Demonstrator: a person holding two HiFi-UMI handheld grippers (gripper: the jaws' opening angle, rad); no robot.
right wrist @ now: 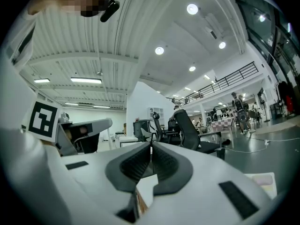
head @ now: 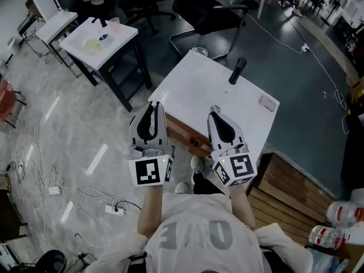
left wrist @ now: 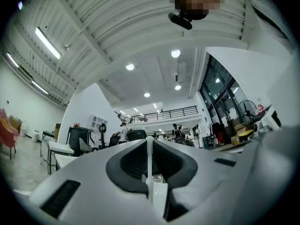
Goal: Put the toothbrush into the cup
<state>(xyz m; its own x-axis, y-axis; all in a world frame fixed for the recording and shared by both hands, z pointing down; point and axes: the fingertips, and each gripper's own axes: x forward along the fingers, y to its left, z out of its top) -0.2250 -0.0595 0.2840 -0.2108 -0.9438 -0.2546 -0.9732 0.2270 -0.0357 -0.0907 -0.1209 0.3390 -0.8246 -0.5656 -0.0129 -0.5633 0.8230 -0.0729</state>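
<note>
A white table [head: 187, 90] stands in front of me. On it lies a dark, long toothbrush [head: 237, 71] toward the far right. A clear cup [head: 199, 51] stands at the table's far edge. A small clear item [head: 215, 108] sits just past the tip of my right gripper [head: 215, 115]. My left gripper [head: 151, 104] hangs at the table's near left corner. Both grippers are shut, hold nothing, and are well short of the toothbrush. In the left gripper view the left gripper [left wrist: 150, 142] points out level across the hall, as the right gripper [right wrist: 151, 146] does in the right gripper view.
A pale flat object [head: 267, 102] lies at the table's right edge. A second table [head: 122, 36] with dishes stands at the back left, with office chairs [head: 207, 10] behind. Wooden boards [head: 290, 192] and water bottles [head: 341, 215] are at the right. Cables [head: 85, 198] lie on the floor.
</note>
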